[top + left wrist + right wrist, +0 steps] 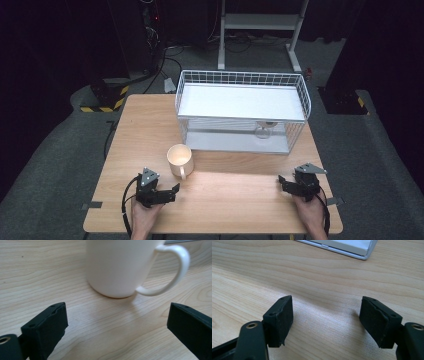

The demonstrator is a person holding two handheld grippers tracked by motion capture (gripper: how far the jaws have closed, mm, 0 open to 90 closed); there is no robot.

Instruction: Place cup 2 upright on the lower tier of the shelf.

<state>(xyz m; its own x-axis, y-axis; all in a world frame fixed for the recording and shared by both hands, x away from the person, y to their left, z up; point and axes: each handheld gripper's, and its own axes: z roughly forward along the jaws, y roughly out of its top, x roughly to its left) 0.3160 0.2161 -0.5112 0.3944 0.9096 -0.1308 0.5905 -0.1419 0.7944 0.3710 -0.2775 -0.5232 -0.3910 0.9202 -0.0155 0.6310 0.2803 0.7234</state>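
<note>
1. Right in the middle of the high view sits the table, a pale wooden top with dark floor all around it.
2. Next in size is the rack, a white wire basket frame with a flat white shelf on top and a lower shelf beneath, standing on the upper right part of the table. Something small and round sits on its lower shelf toward the right, too small to make out.
3. Then the mug, white and upright, stands just left of centre in the high view, in front of the rack's left corner and apart from it. Its handle points toward the bottom of the frame.
4. Down at the lower left, the left gripper is held in a hand, its tips pointing toward the mug and close to the handle, not touching. In the left gripper view the mug fills the upper middle, its handle at the upper right, while the jaws stand wide apart with bare wood between them.
5. Over at the lower right, the right gripper rests in the other hand, well apart from the mug. In the right gripper view its jaws are parted with nothing between them, and the rack's base edge crosses the top.
</note>
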